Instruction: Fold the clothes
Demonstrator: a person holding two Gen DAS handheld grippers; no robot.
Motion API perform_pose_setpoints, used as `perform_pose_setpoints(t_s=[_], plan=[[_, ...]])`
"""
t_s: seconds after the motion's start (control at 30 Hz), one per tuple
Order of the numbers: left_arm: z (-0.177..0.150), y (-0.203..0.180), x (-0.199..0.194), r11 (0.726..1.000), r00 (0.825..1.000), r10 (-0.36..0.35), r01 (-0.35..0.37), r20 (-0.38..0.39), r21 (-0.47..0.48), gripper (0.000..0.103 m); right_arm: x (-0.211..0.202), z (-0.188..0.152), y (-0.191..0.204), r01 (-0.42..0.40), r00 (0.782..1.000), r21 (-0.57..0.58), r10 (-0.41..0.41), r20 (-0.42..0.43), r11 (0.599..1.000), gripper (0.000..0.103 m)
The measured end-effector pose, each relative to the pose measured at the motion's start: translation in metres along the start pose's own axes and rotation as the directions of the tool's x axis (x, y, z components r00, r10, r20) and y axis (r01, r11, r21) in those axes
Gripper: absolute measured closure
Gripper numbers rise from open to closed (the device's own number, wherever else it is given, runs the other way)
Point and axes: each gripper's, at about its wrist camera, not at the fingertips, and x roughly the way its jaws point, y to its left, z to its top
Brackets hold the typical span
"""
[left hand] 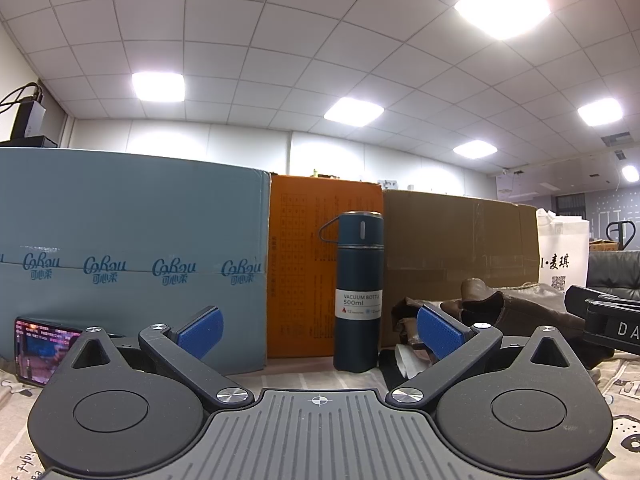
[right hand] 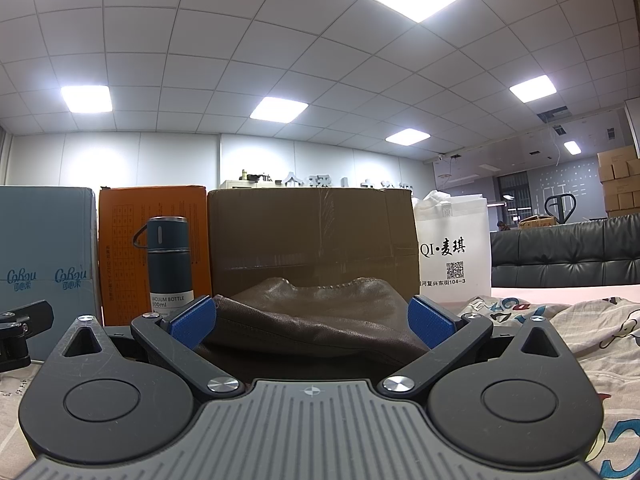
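A light printed garment (right hand: 568, 320) with cartoon letters lies on the table at the right of the right wrist view; its edge also shows in the left wrist view (left hand: 624, 380). My left gripper (left hand: 319, 332) is open and empty, low over the table, facing a dark blue vacuum bottle (left hand: 358, 292). My right gripper (right hand: 312, 322) is open and empty, its blue pads either side of a brown leather bag (right hand: 312, 316) just ahead. The right gripper's body shows at the right edge of the left wrist view (left hand: 604, 320).
A blue-grey carton (left hand: 132, 256), an orange box (left hand: 304, 264) and a brown cardboard box (right hand: 312, 236) stand in a row at the back. A white paper bag (right hand: 454, 256) stands right of them. A phone (left hand: 40, 348) with a lit screen leans at the left.
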Motion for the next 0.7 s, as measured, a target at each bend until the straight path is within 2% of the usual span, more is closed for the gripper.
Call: perform_pose_setpoints(t_s=[0.7], plan=[[0.0000, 0.0003, 0.0000, 1.000, 1.000, -0.009, 0.009, 0.003, -0.001, 0.000, 0.0013, -0.0001, 0.0005, -0.001, 1.000, -0.002, 0.001, 0.001, 1.000, 0.000]])
